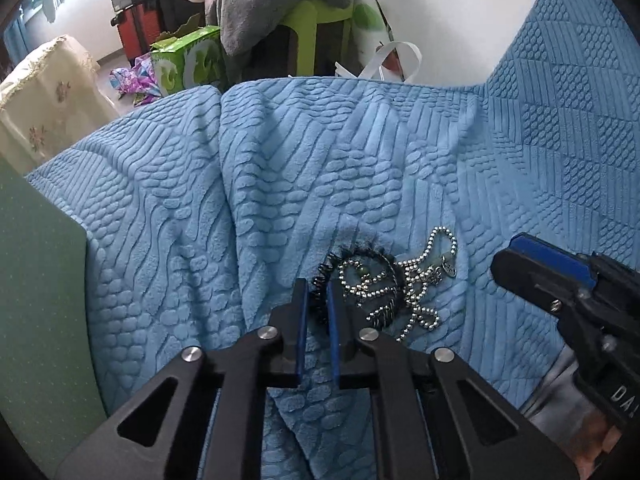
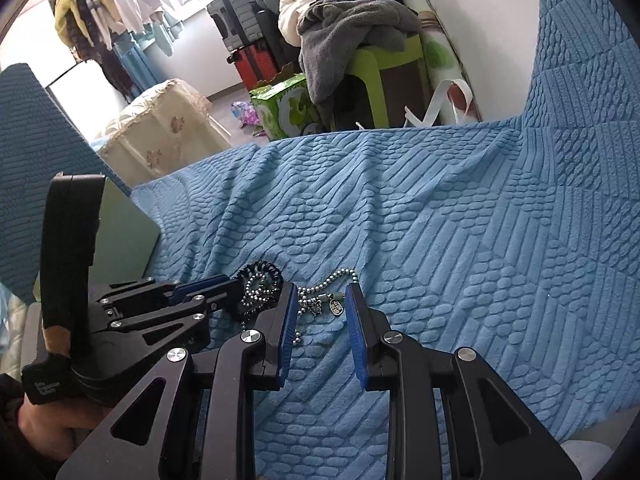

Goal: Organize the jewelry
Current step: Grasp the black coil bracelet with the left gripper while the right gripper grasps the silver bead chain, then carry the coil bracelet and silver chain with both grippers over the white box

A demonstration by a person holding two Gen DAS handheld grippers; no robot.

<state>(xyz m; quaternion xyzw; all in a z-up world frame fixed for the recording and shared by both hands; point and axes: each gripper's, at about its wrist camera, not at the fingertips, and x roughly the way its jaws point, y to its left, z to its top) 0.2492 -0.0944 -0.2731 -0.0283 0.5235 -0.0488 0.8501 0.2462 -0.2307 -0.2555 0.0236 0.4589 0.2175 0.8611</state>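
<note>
A black coiled band (image 1: 322,273) and a silver ball chain (image 1: 416,277) with a small oval tag (image 1: 449,267) lie tangled on a blue textured blanket (image 1: 280,160). My left gripper (image 1: 316,289) points down at the band's left edge, its blue pads pinched on the coil. From the right wrist, the same left gripper (image 2: 234,282) shows its tips shut against the band (image 2: 260,270). My right gripper (image 2: 322,295) stands open over the chain (image 2: 332,277). The tag (image 2: 338,307) lies between its pads, which do not touch it. The right gripper (image 1: 505,265) also shows at the left view's right edge.
A pale green panel (image 1: 40,280) stands at the blanket's left edge, close behind the left gripper (image 2: 124,232). A hand (image 2: 52,432) holds the left gripper's handle. Beyond the blanket's far edge are a green stool with grey clothes (image 2: 360,40), a green carton and suitcases.
</note>
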